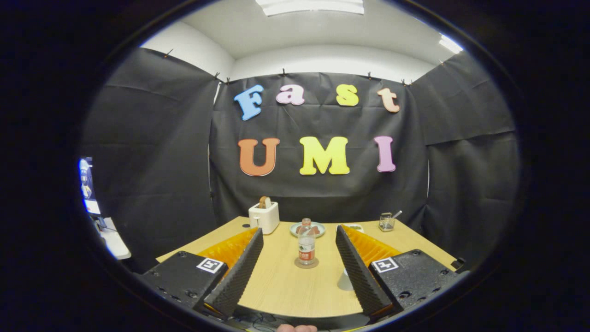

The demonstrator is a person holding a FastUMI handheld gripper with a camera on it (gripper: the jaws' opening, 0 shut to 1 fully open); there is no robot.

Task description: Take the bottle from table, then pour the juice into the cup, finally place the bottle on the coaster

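A small clear bottle with a red label stands upright on a round brown coaster in the middle of the wooden table. It is ahead of my gripper, in line with the gap between the fingers. The gripper is open, with the left finger and right finger spread wide and nothing between them. A pale, cup-like shape sits against the inner side of the right finger, which hides most of it.
Beyond the bottle lies a plate with food. A white toaster holding bread stands at the back left. A small glass holder with a spoon is at the back right. A screen stands off the table's left side.
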